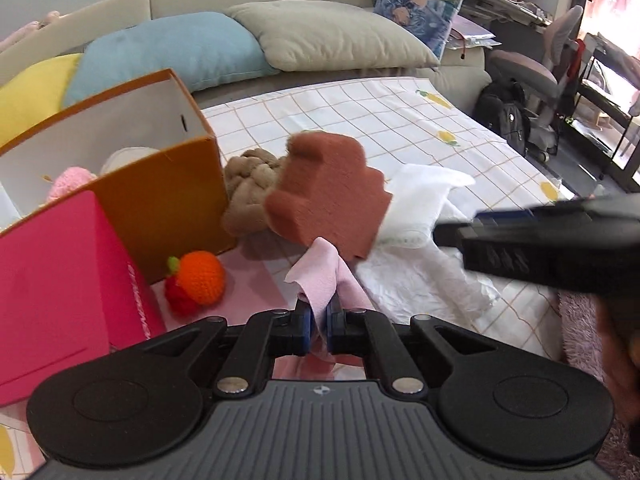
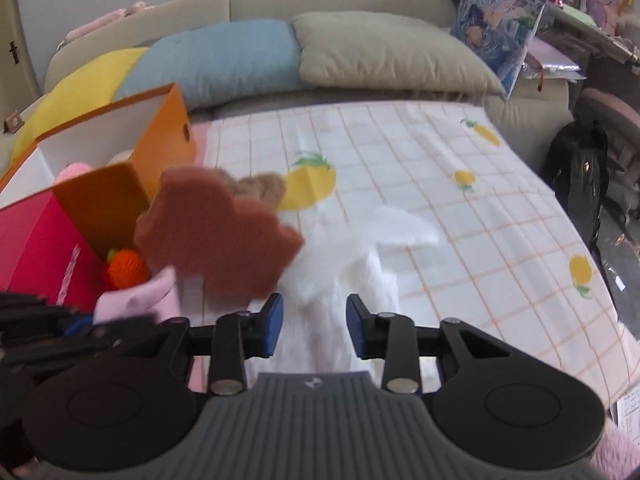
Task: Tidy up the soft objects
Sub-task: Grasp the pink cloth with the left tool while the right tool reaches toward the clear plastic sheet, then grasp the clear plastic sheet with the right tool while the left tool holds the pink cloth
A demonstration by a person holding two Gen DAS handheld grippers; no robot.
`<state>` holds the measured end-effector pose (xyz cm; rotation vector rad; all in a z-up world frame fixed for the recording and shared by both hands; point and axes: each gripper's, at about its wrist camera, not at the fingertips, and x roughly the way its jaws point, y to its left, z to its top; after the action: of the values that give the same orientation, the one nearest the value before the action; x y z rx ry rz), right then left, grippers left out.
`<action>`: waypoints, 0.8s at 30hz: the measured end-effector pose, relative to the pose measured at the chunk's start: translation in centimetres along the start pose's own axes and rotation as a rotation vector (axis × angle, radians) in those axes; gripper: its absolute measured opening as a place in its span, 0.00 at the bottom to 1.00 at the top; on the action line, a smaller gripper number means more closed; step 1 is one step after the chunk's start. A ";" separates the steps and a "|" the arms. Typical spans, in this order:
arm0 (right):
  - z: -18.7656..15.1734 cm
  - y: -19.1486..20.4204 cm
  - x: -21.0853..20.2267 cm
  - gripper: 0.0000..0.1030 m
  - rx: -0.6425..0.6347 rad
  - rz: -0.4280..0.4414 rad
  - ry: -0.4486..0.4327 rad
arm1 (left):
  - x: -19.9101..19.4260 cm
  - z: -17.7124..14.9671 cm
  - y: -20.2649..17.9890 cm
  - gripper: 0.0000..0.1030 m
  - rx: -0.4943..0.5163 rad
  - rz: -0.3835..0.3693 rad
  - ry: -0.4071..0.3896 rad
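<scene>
Brown sponge (image 1: 328,196) tilted above bedsheet, beside pink cloth (image 1: 320,280) and white cloth (image 1: 420,208).

The brown sponge (image 2: 216,236) is motion-blurred; the orange box (image 1: 132,168) hides its contents.

Rough, porous brown foam sponge (image 1: 328,196); smooth thin pink cloth (image 1: 320,276); knobbly crocheted orange yarn ball (image 1: 200,276); matt orange cardboard box (image 1: 160,196); soft crinkled white fabric (image 1: 420,208).
</scene>
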<state>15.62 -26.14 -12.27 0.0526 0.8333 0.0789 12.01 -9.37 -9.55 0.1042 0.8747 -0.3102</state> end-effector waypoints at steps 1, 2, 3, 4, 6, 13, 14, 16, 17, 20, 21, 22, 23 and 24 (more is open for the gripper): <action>0.4 -0.3 0.6 0.40 0.028 0.016 -0.002 | 0.0 0.0 0.0 0.07 -0.004 0.001 0.000; 0.8 -0.6 1.2 0.40 0.060 0.024 0.002 | 0.0 0.0 0.1 0.07 -0.006 0.002 0.000; 1.0 -0.8 1.8 0.40 0.085 0.024 0.008 | 0.0 0.1 0.1 0.07 -0.005 0.004 0.000; 1.2 -0.9 2.4 0.40 0.106 0.023 0.017 | 0.0 0.1 0.1 0.07 -0.002 0.006 0.000; 1.4 -1.0 3.3 0.36 0.125 0.019 0.030 | 0.2 0.2 0.0 0.07 0.000 0.007 0.003; 1.0 -0.3 4.5 0.00 0.067 0.007 0.020 | 0.4 0.3 0.0 0.07 -0.013 0.012 0.010; 1.0 -0.3 4.4 0.00 0.060 0.005 0.012 | 0.3 0.3 0.1 0.07 -0.014 0.014 0.009; 1.0 -0.1 3.8 0.00 0.044 0.004 -0.008 | 0.1 0.2 0.2 0.07 -0.019 0.016 0.008; 1.1 0.0 3.4 0.00 0.032 0.002 -0.023 | 0.0 0.2 0.3 0.07 -0.020 0.019 0.009; 1.2 0.5 2.1 0.00 -0.008 -0.007 -0.063 | -0.6 0.2 0.5 0.07 -0.025 0.020 -0.003; 1.2 0.7 1.5 0.00 -0.019 -0.013 -0.079 | -0.9 0.3 0.6 0.07 -0.024 0.021 -0.010; 1.2 0.9 0.8 0.00 -0.029 -0.017 -0.097 | -1.3 0.3 0.7 0.07 -0.024 0.021 -0.018; 1.2 1.0 0.2 0.00 -0.038 -0.022 -0.114 | -1.6 0.4 0.7 0.07 -0.026 0.020 -0.027; 1.2 1.1 -0.4 0.00 -0.046 -0.027 -0.129 | -2.0 0.4 0.8 0.07 -0.028 0.019 -0.036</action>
<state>16.19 -25.11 -11.03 0.0033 0.7030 0.0686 11.33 -8.19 -7.79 0.0802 0.8417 -0.2812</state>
